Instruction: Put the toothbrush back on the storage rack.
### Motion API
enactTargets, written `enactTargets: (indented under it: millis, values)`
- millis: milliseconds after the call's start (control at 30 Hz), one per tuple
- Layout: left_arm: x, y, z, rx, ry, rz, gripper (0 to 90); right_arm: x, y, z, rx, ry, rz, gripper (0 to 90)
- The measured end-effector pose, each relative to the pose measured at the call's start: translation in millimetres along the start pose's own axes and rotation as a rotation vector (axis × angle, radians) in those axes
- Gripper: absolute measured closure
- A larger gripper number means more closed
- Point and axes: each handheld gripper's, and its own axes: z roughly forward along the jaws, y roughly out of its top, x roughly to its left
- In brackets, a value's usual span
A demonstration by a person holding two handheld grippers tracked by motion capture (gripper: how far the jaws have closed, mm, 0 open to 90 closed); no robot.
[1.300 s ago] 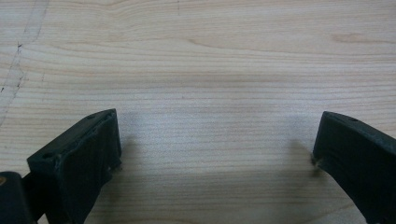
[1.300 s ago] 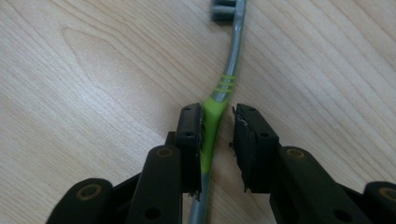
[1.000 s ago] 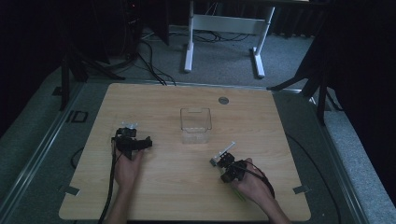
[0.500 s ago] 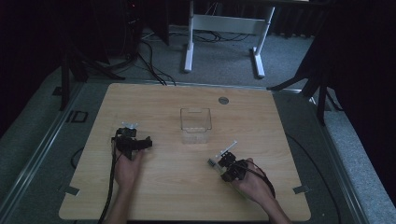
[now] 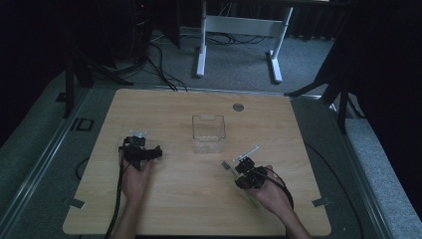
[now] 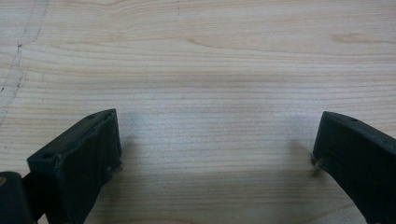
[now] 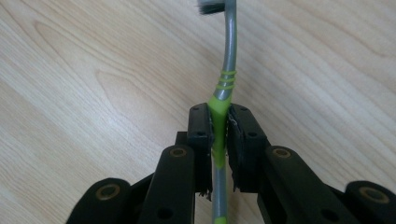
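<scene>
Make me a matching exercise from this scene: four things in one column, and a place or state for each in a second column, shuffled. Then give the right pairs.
Things:
1. toothbrush
2. clear container
3. left hand-held gripper
4. right hand-held gripper

Places or states:
A. jaws wide apart, nothing between them
B. standing near the middle of the wooden table
C. clamped at its green handle
D. jaws shut on a thin handle

Pairs: 1-C, 2-B, 3-A, 4-D
</scene>
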Motion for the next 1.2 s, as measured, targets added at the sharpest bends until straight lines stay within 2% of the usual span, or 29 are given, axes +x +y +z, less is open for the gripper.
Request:
enactTargets:
  millis: [233, 500, 1200]
  values:
    - [0.0, 0.0, 0.0, 0.0, 0.0, 0.0, 1.4, -0.4, -0.2, -3.8, -0.043, -0.006, -0.003, 80.1]
    - [0.0, 0.0, -0.1, 0.001, 0.0, 0.001, 1.4, 0.7, 1.0, -6.0, -0.053, -0.003, -0.004, 80.2]
    - [0.0, 0.0, 0.0, 0.0, 0.0, 0.0, 1.4, -3.7, 5.9, -33.4, -0.143, -0.008, 0.012, 80.3]
